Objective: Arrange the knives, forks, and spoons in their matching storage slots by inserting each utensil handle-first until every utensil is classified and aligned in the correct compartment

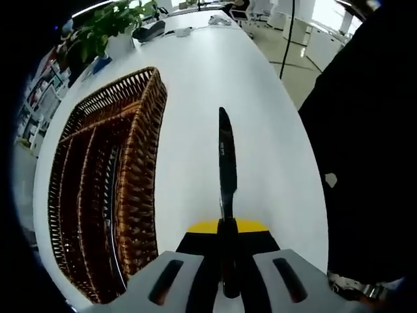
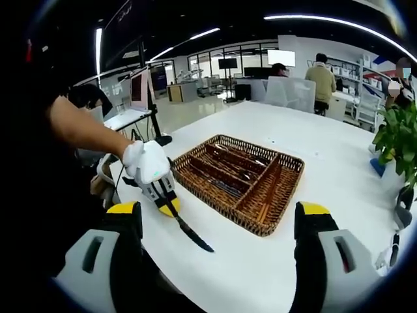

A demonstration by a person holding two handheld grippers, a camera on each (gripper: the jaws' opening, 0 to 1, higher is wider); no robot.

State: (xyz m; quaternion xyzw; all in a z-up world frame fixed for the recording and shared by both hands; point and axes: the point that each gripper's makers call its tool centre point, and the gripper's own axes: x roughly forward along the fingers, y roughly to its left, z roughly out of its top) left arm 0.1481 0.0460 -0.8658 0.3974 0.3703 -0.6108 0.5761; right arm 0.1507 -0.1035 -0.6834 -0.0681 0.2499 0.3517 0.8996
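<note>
A dark table knife (image 1: 226, 156) is clamped by its handle in my left gripper (image 1: 228, 228), blade pointing forward over the white table (image 1: 195, 78). The brown wicker cutlery basket (image 1: 146, 163) lies to the knife's left, divided into long slots; a thin utensil (image 1: 114, 195) lies in the nearest slot. In the right gripper view, a gloved hand holds the left gripper (image 2: 171, 207) with the knife (image 2: 190, 236) slanting down, just left of the basket (image 2: 260, 228). My right gripper (image 2: 218, 212) stands wide open with nothing between its yellow-tipped fingers (image 2: 124, 208).
A potted plant (image 1: 107, 26) stands beyond the basket's far end, and it also appears at the right edge as the plant (image 2: 397, 140). A person in dark clothes (image 1: 371, 130) stands at the table's edge. Seated people (image 2: 319, 75) and desks are far behind.
</note>
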